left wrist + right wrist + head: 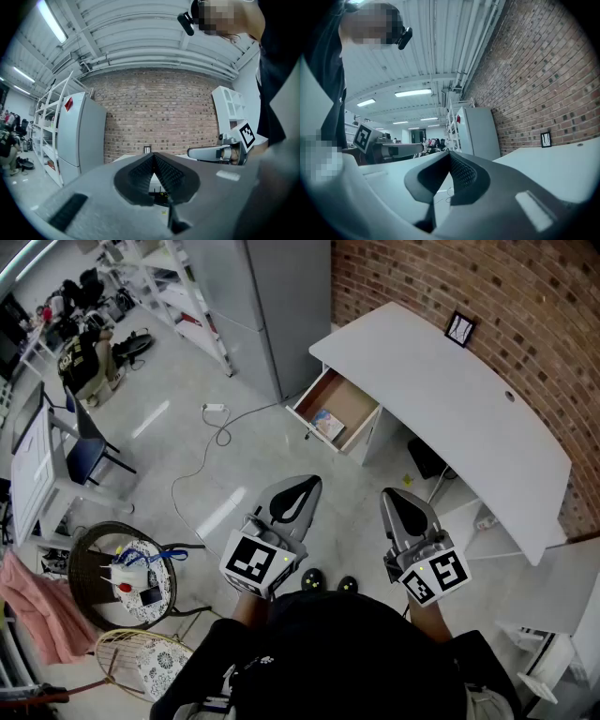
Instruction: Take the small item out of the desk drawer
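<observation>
The white desk (pixel 441 399) stands along the brick wall, and its drawer (pixel 351 401) is pulled out toward me. A small light-coloured item (pixel 328 425) lies in the drawer's near corner. My left gripper (pixel 302 487) and right gripper (pixel 396 496) are held side by side over the floor, well short of the drawer, both pointing level toward the desk. In the left gripper view, the left gripper (pixel 153 158) has its jaws shut with nothing between them. The right gripper (pixel 449 155) in its own view is shut and empty too.
A grey fridge (pixel 272 306) and shelving stand left of the desk. A power strip and cable (pixel 214 432) trail across the floor before the drawer. A framed picture (pixel 459 328) sits on the desk. A round side table (pixel 98 563) and a chair (pixel 89 442) are at my left.
</observation>
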The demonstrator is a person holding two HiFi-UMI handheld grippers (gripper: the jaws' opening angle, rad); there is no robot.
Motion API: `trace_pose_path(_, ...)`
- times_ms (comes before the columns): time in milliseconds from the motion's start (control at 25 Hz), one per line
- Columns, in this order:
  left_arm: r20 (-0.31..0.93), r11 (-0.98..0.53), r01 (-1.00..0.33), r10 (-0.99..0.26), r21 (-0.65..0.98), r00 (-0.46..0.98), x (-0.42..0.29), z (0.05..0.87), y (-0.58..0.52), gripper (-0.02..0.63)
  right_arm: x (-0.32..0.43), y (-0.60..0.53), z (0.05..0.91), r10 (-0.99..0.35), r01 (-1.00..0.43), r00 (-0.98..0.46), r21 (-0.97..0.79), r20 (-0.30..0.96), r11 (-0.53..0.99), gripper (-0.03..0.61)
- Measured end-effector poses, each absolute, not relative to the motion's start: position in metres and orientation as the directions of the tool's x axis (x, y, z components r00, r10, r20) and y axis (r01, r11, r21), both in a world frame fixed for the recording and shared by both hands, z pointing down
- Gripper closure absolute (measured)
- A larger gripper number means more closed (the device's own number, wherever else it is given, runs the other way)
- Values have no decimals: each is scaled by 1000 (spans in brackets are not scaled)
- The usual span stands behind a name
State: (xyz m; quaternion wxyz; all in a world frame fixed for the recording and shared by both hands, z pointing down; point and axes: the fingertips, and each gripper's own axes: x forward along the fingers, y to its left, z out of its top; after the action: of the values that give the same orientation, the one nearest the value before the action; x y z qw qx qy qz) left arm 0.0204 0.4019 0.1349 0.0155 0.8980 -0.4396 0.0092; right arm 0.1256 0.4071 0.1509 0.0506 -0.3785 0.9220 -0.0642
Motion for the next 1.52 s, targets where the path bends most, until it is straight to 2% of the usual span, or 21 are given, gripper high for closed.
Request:
trace_pose_path(320,21,-588,-809,-808,14,588,5,132,405,615,117,406,149,-711,-703,-702,-121,-44,701,574)
trace_pose_path(880,8,-497,-868,-868,14,497,-63,130,411,615,65,402,142,-655,-637,-751,-170,-80,752,580)
trace_pose_path(1520,-20,-534,-845,-845,11,534,-109,134,398,615,25,392,147,-697,-674,-711,-196,-88,712,572)
